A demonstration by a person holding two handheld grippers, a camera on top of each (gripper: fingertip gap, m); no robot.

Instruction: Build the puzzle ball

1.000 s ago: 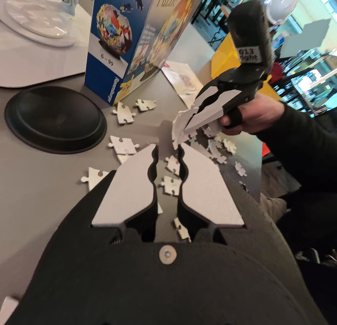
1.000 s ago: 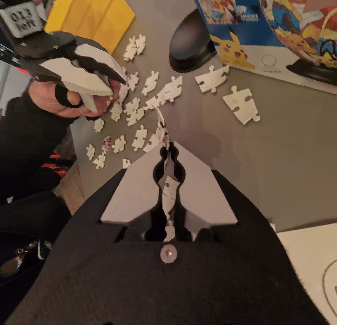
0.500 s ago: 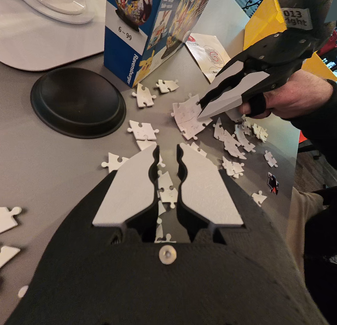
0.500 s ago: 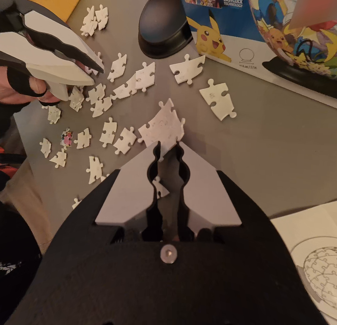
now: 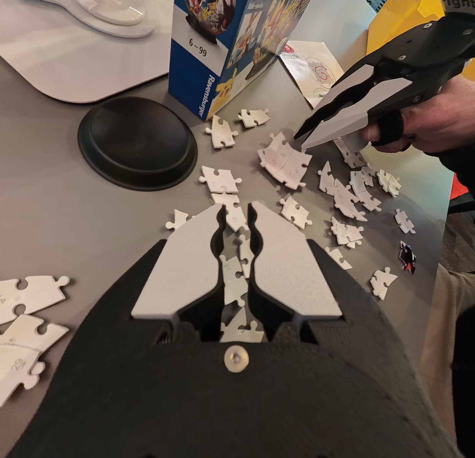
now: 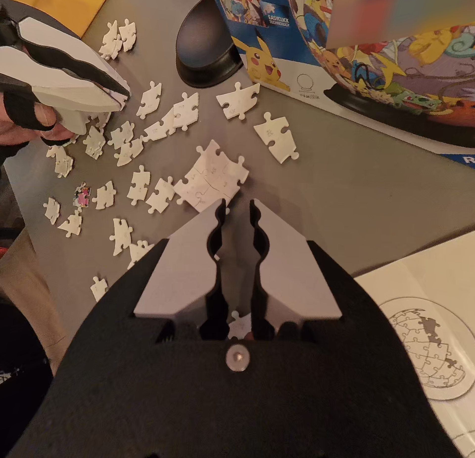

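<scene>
Several white puzzle pieces lie face down and scattered on the grey table. A joined patch of pieces lies flat just beyond my right gripper, which is open and empty; the patch also shows in the left wrist view, with the right gripper tips close above its edge. My left gripper is open, low over loose pieces, holding nothing. It shows at the upper left of the right wrist view. The black ball stand sits empty.
The puzzle box stands behind the stand. An instruction sheet lies at the right, another paper by the box. A white board with a clear dome is far left. One colour-side-up piece lies near the table edge. The gap from one gripper's tips to the other's is roughly 15 centimeters.
My right gripper opened and let go of the joined patch, which now lies flat on the table, and drew back slightly. My left gripper moved down and forward over the loose pieces.
</scene>
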